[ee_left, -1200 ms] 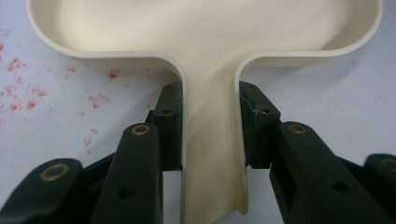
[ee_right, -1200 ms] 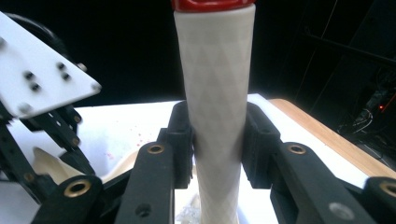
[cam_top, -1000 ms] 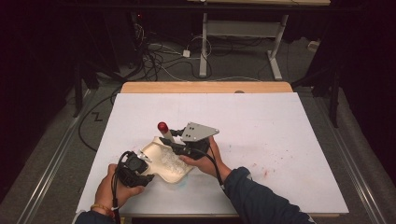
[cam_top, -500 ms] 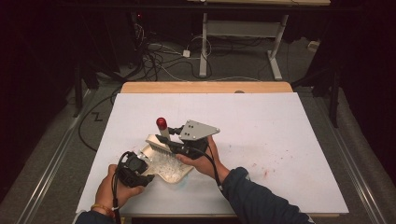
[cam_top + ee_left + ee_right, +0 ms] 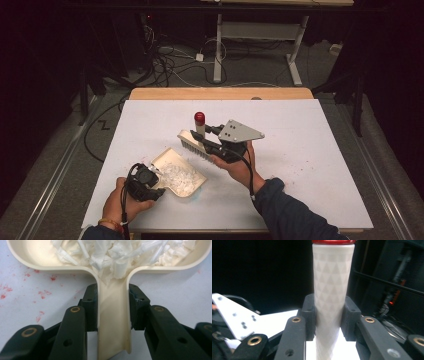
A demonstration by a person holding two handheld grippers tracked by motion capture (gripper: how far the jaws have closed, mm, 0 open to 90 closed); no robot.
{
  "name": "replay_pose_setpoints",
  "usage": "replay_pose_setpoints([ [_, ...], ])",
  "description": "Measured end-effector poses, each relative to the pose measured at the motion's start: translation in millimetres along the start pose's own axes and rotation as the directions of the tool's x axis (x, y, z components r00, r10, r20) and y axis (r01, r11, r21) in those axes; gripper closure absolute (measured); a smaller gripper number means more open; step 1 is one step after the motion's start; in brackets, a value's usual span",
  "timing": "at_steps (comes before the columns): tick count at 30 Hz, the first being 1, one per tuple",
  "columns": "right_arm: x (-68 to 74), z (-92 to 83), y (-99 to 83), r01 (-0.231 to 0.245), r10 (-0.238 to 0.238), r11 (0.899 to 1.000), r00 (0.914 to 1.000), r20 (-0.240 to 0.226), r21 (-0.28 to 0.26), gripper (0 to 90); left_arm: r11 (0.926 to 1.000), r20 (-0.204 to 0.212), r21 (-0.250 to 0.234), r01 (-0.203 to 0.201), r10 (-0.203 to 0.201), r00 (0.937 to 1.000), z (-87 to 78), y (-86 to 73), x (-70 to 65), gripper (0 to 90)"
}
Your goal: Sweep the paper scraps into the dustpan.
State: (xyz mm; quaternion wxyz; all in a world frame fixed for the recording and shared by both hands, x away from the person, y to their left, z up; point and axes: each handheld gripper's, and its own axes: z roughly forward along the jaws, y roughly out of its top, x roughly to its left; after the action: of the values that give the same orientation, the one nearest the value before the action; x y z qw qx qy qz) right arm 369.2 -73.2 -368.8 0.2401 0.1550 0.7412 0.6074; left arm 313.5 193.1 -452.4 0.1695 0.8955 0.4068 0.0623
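A cream dustpan (image 5: 169, 158) lies on the white table near the front left, with a heap of white paper scraps (image 5: 180, 178) in it. My left gripper (image 5: 151, 181) is shut on the dustpan handle (image 5: 113, 315), its pads (image 5: 90, 307) pressing both sides. The scraps (image 5: 117, 255) pile up right where the handle begins. My right gripper (image 5: 206, 136) is shut on the white, red-capped brush handle (image 5: 333, 277). The brush (image 5: 193, 145) hangs tilted above the table, just behind and to the right of the dustpan, bristles down.
Red specks (image 5: 300, 167) dot the white table cover (image 5: 310, 130) at the right, and more red specks (image 5: 40, 293) lie beside the dustpan. A wooden table edge (image 5: 220, 93) runs along the back. Beyond it, cables (image 5: 180, 60) and a metal stand (image 5: 295, 65) sit on the dark floor.
My right gripper has lifted the brush up and to the right, off the dustpan, so the scraps now lie uncovered. The left gripper and dustpan have kept still.
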Motion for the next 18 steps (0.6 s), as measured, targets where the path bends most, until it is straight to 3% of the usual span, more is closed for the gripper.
replay_pose_setpoints([
  [4, -4.7, 3.4, -5.9, 0.001, -0.002, 1.0, 0.9996, 0.029, 0.03, 70.4, 0.9999, 0.0, -0.004, 0.01, -0.01, 1.0, -1.3, -2.6, 1.6, 63.3],
  [9, -11.1, 20.1, -15.2, 0.057, -0.063, 0.995, 0.9946, 0.083, 0.078, 70.4, 0.9999, 0.004, -0.005, 0.01, -0.01, 0.9999, -5.4, -7.7, 6.8, 63.2],
  [12, -15.3, 28.3, -24.1, 0.042, -0.052, 0.993, 0.9946, 0.09, 0.11, 70.3, 0.9999, 0.007, 0.0, 0.011, -0.011, 0.9999, -4.7, -9.0, 8.3, 63.3],
  [15, -15.0, 33.4, -29.8, 0.009, -0.018, 0.995, 0.9959, 0.089, 0.101, 70.3, 0.9999, 0.012, 0.004, 0.012, -0.012, 0.9999, -4.1, -11.0, 9.9, 63.3],
  [18, -7.0, 38.9, -28.9, 0.03, -0.037, 0.994, 0.9973, 0.064, 0.104, 70.2, 0.9999, 0.011, 0.009, 0.01, -0.01, 0.9999, -4.8, -12.0, 10.8, 63.2],
])
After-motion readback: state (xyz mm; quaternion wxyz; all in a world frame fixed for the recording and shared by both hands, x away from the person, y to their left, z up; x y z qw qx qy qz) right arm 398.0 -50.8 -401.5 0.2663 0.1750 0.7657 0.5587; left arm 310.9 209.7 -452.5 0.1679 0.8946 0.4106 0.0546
